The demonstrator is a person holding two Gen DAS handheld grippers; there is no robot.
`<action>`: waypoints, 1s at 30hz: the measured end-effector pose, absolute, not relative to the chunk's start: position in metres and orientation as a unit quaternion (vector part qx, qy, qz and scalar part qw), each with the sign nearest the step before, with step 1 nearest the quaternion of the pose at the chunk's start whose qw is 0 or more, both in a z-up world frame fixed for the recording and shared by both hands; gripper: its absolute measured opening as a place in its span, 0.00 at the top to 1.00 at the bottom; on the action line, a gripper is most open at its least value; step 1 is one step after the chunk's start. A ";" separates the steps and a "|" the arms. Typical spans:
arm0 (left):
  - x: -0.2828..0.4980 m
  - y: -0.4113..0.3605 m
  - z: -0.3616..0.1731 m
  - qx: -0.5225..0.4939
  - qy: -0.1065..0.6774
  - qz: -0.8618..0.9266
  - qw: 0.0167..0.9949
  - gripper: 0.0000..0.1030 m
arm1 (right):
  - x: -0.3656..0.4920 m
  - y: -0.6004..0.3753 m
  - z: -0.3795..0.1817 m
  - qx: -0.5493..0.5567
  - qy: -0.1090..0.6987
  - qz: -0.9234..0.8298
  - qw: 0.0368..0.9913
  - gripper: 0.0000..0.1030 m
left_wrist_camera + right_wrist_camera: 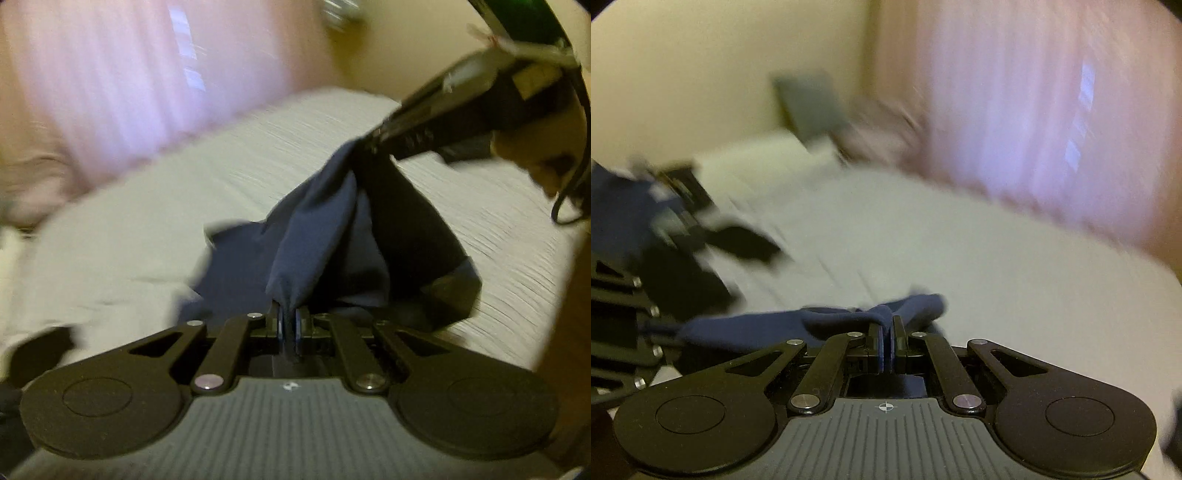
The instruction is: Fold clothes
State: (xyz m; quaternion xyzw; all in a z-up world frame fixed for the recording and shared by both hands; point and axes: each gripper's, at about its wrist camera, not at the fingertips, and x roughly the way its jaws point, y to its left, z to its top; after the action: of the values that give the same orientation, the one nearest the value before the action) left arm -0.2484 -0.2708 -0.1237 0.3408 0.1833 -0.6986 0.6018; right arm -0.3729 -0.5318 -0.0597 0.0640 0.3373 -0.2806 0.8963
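Observation:
A dark navy garment (332, 236) hangs in folds above a white bed, stretched between both grippers. My left gripper (289, 325) is shut on a bunched edge of it at the bottom middle of the left wrist view. The right gripper (376, 138) comes in from the upper right there, held by a hand (535, 155), and pinches another edge of the cloth. In the right wrist view my right gripper (887, 332) is shut on the navy garment (768, 325), which trails off to the left toward the blurred left gripper body (620, 306).
The white bed sheet (147, 236) fills most of both views and appears as the bed sheet (997, 280). A pink curtain (110, 74) hangs behind it, also the curtain (1052, 129). A grey pillow (812, 107) leans on the cream wall. Both pictures are motion-blurred.

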 end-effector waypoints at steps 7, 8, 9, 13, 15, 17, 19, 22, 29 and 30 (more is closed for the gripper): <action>-0.291 -0.313 -0.142 0.396 0.159 -0.758 0.493 0.96 | -0.487 -0.534 -0.095 0.173 0.380 -0.365 0.832 0.99; -0.292 -0.316 -0.139 0.396 0.156 -0.759 0.492 0.96 | -0.488 -0.534 -0.097 0.182 0.378 -0.372 0.828 0.99; -0.290 -0.321 -0.137 0.395 0.156 -0.760 0.493 0.96 | -0.489 -0.533 -0.098 0.191 0.377 -0.378 0.824 0.99; -0.297 -0.329 -0.133 0.383 0.170 -0.765 0.489 0.96 | -0.478 -0.539 -0.101 0.202 0.374 -0.388 0.818 0.99; -0.292 -0.327 -0.134 0.377 0.180 -0.769 0.484 0.92 | -0.469 -0.544 -0.104 0.198 0.377 -0.389 0.817 0.99; -0.285 -0.323 -0.131 0.375 0.186 -0.771 0.480 0.85 | -0.467 -0.550 -0.112 0.206 0.379 -0.393 0.812 0.99; -0.275 -0.319 -0.130 0.371 0.198 -0.769 0.481 0.82 | -0.459 -0.554 -0.124 0.209 0.385 -0.403 0.804 0.99; -0.257 -0.315 -0.139 0.366 0.225 -0.759 0.489 0.71 | -0.470 -0.561 -0.129 0.222 0.392 -0.418 0.789 0.99; -0.229 -0.309 -0.171 0.417 0.262 -0.679 0.545 0.68 | -0.508 -0.590 -0.172 0.258 0.439 -0.450 0.734 0.99; -0.225 -0.309 -0.174 0.417 0.273 -0.663 0.559 0.68 | -0.508 -0.594 -0.178 0.260 0.449 -0.444 0.730 0.99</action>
State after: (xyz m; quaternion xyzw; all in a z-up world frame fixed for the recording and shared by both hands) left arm -0.2252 -0.3088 -0.1736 0.4168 0.2734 -0.6630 0.5586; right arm -0.5083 -0.5935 -0.1783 0.2599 0.4494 -0.4442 0.7302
